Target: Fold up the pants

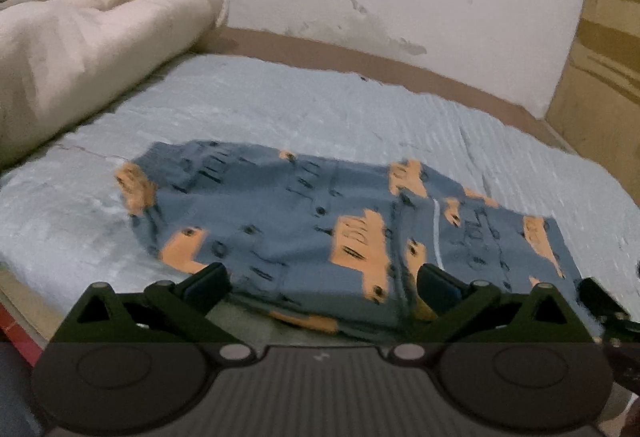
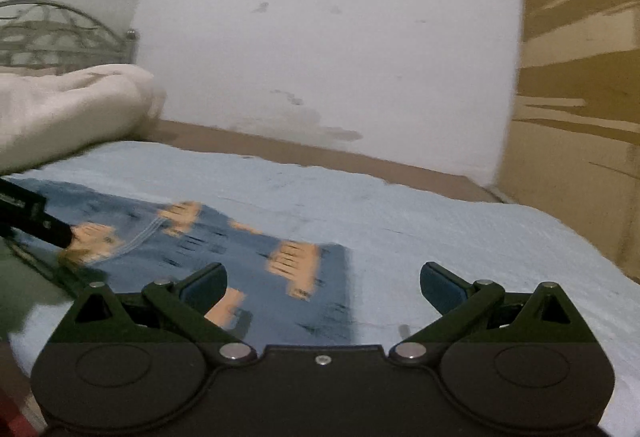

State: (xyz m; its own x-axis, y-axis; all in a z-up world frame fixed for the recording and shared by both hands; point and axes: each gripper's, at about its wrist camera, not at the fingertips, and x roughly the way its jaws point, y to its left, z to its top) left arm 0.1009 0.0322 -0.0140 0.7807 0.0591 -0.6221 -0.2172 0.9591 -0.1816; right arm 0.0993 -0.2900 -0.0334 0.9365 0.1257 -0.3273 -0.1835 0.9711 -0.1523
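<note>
Folded blue orange-patterned fabric pants (image 1: 320, 229) flat on bed, just ahead of left tool (image 1: 322, 279) and right tool (image 2: 322, 283); both spread, empty, angled down.

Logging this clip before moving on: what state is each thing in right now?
pants: folded over, lying flat on the bed, held by neither tool
left tool: open, nothing between its jaws
right tool: open, empty
cream blanket: rolled up at the head of the bed
blue sheet: spread over the mattress, slightly wrinkled
</note>
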